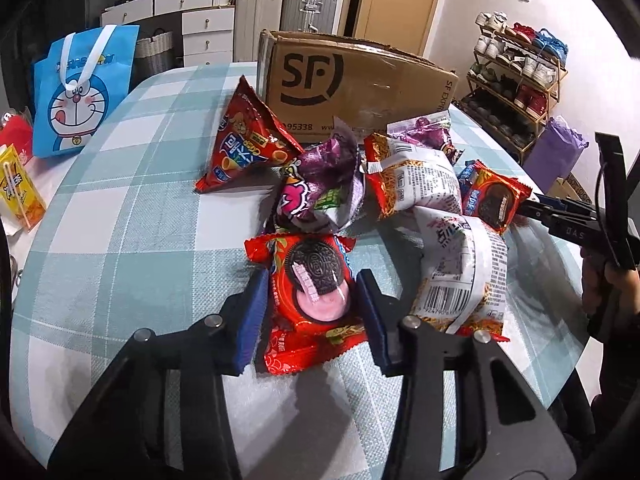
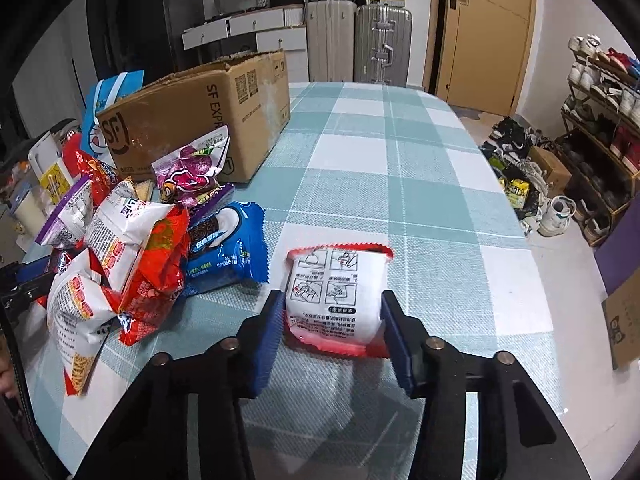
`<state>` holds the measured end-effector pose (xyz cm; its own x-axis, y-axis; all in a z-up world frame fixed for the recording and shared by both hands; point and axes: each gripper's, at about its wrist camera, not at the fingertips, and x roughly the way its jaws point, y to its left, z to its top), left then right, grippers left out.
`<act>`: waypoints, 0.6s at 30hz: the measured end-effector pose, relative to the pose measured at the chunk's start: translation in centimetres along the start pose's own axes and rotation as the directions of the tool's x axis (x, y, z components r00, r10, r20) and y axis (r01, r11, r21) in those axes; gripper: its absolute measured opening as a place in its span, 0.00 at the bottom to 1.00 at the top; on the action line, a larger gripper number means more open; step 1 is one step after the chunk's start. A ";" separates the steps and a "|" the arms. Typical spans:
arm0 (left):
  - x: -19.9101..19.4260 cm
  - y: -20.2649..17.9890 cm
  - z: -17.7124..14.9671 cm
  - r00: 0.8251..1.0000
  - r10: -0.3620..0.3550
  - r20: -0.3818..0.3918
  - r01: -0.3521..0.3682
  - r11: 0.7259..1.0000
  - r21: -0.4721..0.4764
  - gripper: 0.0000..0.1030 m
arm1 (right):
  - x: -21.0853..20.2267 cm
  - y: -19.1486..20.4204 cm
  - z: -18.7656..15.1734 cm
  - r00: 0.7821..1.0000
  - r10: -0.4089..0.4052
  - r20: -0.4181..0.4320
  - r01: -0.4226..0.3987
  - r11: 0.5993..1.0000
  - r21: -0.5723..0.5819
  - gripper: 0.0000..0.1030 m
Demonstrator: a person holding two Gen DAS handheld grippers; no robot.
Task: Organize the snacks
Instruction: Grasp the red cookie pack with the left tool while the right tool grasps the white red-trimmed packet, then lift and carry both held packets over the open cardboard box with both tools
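At 6 o'clock of the snack pile, a red cookie pack (image 1: 310,280) is clamped by left gripper (image 1: 312,312); right gripper (image 2: 330,332) is closed on a white-backed packet (image 2: 338,296) lying alone on the surface (image 2: 400,160). Pickup step; a lift and sorted placement are called for next, likely into the cardboard box (image 2: 192,120) at 11 o'clock.

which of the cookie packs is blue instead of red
The blue cookie pack at the right edge of the snack pile. The other two cookie packs are red: one between the left gripper's pads, one across the pile.

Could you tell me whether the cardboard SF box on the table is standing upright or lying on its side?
On its side: the SF box lies long and low, its logo tilted.
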<state>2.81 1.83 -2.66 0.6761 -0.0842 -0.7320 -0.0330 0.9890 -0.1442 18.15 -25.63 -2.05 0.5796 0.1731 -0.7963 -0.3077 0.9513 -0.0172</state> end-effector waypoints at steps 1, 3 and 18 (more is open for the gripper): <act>-0.2 0.2 -0.1 1.000 0.001 0.001 -0.001 1.000 -0.003 0.41 | -0.3 -0.1 -0.2 1.000 0.011 0.008 -0.011 1.000 0.004 0.45; -0.4 0.5 -0.3 1.000 0.000 0.002 0.000 1.000 -0.014 0.41 | -0.7 -0.2 -0.3 1.000 0.014 0.026 -0.014 1.000 0.007 0.45; -4.4 1.8 -0.3 0.996 0.013 0.089 -0.008 0.998 -0.056 0.41 | -3.8 0.6 -0.4 0.989 0.039 0.146 -0.042 0.999 0.019 0.44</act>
<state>-0.43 3.91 0.08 0.7384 -0.0603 -0.6716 -0.0793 0.9813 -0.1752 15.44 -25.77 0.73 0.6711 0.2454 -0.6996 -0.3176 0.9478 0.0278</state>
